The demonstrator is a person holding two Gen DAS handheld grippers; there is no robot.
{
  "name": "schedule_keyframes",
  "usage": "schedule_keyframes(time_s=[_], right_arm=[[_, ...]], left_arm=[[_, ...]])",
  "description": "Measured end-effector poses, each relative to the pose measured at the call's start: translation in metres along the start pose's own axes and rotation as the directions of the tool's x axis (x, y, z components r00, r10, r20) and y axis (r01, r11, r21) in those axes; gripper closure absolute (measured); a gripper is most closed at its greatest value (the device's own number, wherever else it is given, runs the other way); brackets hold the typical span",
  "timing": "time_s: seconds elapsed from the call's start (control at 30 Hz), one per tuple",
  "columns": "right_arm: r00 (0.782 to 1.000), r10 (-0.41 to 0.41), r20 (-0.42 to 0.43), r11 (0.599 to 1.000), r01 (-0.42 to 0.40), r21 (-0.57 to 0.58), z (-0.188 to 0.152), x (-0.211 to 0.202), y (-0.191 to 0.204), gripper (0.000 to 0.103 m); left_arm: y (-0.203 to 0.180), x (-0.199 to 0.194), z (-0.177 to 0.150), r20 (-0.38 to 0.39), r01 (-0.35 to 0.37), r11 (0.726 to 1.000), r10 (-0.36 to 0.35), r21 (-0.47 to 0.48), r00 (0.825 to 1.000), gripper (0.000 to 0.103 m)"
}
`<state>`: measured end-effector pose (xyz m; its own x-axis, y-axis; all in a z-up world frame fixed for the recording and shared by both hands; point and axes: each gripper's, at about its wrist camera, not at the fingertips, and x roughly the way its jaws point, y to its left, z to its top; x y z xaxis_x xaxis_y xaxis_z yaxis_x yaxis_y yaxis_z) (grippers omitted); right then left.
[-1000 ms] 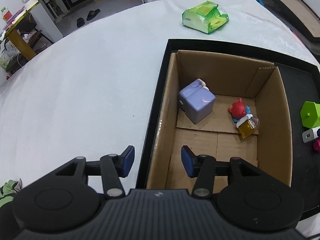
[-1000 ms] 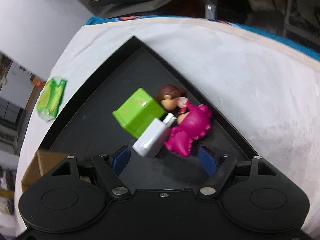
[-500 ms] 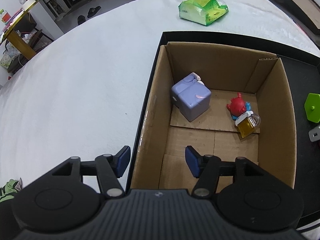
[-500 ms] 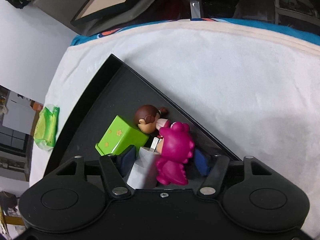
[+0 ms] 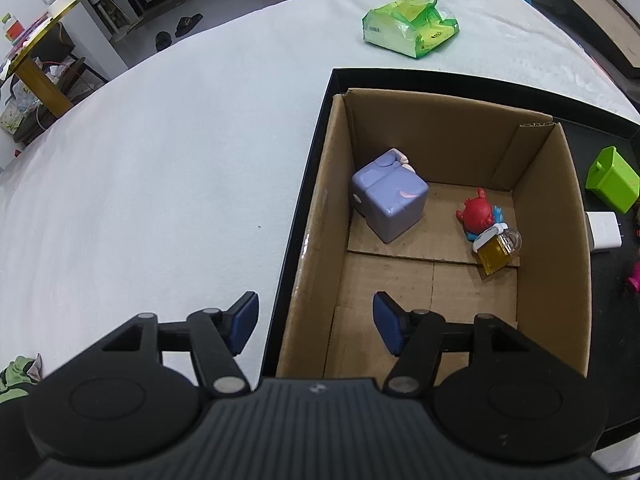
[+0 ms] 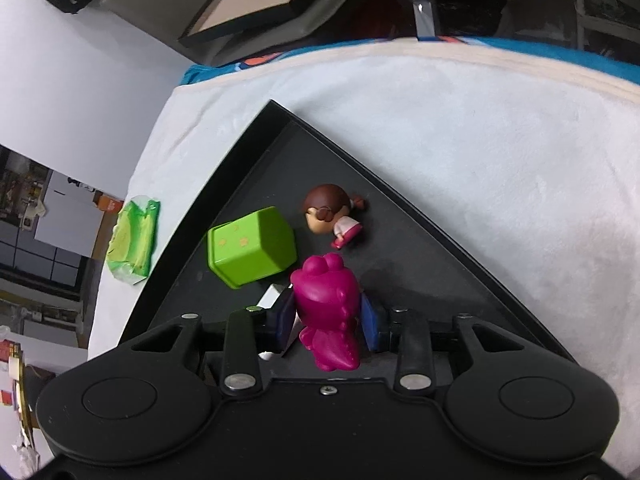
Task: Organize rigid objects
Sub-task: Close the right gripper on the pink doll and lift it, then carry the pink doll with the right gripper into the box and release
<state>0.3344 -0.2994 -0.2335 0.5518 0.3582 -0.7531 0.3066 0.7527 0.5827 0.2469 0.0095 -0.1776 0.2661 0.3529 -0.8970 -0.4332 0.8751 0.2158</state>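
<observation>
— Left gripper is hanging over the near left corner of the cardboard box, jaws apart and empty, one blue pad outside the wall and one inside. At lower centre of the right wrist view, the right gripper is closing its jaws on the magenta dinosaur figure, and both pads are already lying against its flanks.

— How should the pickup be finished?

— Judging from the frame, by letting the pads settle fully on the body before lifting, then rising straight so the tail is not dragging across the black tray.

— And the neighbours?

— Going left to right: the green cube is sitting at the dinosaur's upper left, the white block is peeking out beside the left pad, and the small brown-haired doll is lying just above. A crooked lift is likely to nudge them.

— The destination?

— Probably the box, already holding a lilac cube and a red figure.
</observation>
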Motion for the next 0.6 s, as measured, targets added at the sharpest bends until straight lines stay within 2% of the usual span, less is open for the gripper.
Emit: schedule_keyframes(time_s=[0.23, 0.6], right_arm=[[0.999, 0.036, 0.033, 0.998, -0.034, -0.047, -0.004, -0.019, 0.013, 0.069], [0.994, 0.085, 0.073, 0.976, -0.069, -0.205, -0.019, -0.037, 0.055, 0.069]], left_arm=[[0.009, -0.001, -0.003, 0.004, 0.014, 1.000, -0.014, -0.010, 1.000, 0.041], [0.025, -0.006, -0.006, 0.021, 0.068, 0.997, -0.068, -0.022, 0.997, 0.041]])
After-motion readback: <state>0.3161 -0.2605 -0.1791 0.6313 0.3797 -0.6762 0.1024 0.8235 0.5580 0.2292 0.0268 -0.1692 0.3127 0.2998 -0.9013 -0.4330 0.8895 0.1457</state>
